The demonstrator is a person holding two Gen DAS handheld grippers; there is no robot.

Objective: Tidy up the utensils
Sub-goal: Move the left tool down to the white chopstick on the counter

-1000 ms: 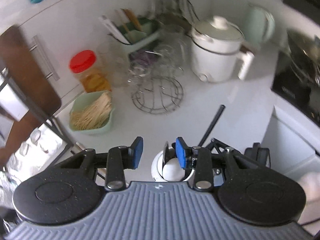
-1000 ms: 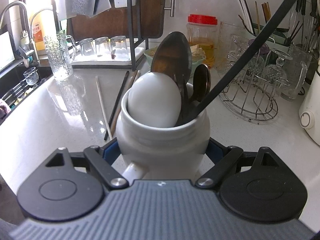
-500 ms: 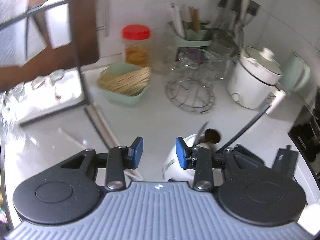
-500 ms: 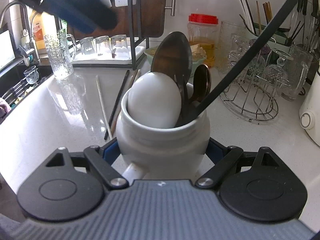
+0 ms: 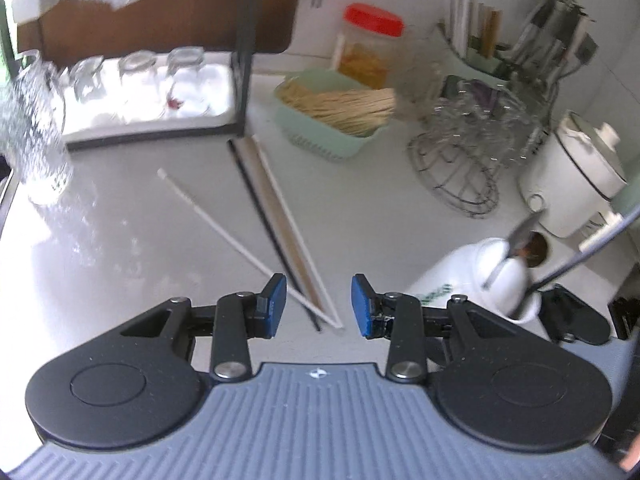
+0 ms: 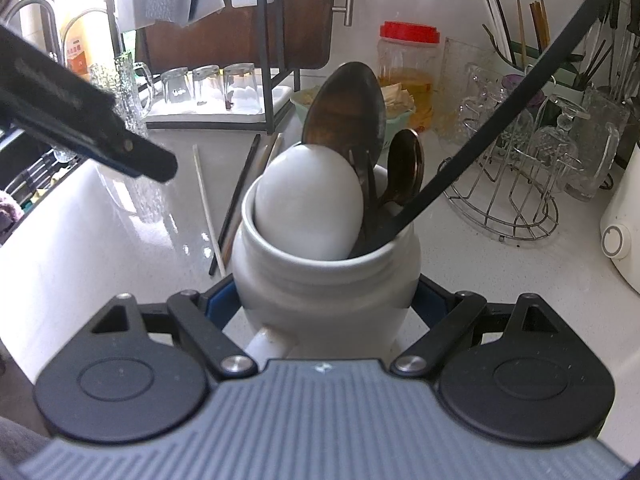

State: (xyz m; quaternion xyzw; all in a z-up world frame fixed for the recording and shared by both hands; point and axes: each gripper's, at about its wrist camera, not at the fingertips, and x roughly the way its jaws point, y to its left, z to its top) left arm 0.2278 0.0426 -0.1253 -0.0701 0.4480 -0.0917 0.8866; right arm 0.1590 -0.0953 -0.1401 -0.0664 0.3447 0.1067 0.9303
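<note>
Several chopsticks [image 5: 276, 232] lie loose on the white counter: a black one, a wooden one and two white ones [image 6: 206, 200]. Their near ends converge between the blue pads of my left gripper [image 5: 319, 306], which hovers just above them, open and holding nothing. My right gripper [image 6: 324, 302] is shut on a white ceramic jar [image 6: 328, 280], also visible at the right of the left wrist view [image 5: 472, 276]. The jar holds a white spoon [image 6: 308, 200], two metal spoons [image 6: 344, 108] and a black-handled utensil [image 6: 500, 108]. The left gripper's finger [image 6: 100, 128] shows at upper left in the right wrist view.
Behind the chopsticks stand a green basket of sticks [image 5: 332, 120], a red-lidded jar [image 5: 372, 52], a black dish rack with upturned glasses [image 5: 140, 92] and a glass mug [image 5: 32, 140]. A wire glass stand [image 5: 468, 152] and white cooker [image 5: 576, 176] are right. A sink [image 6: 24, 184] lies left.
My left gripper has swung left and down from above the jar, rolling level, and now hangs over the chopsticks' near ends. It entered the right wrist view at upper left. The right gripper and jar stayed still.
</note>
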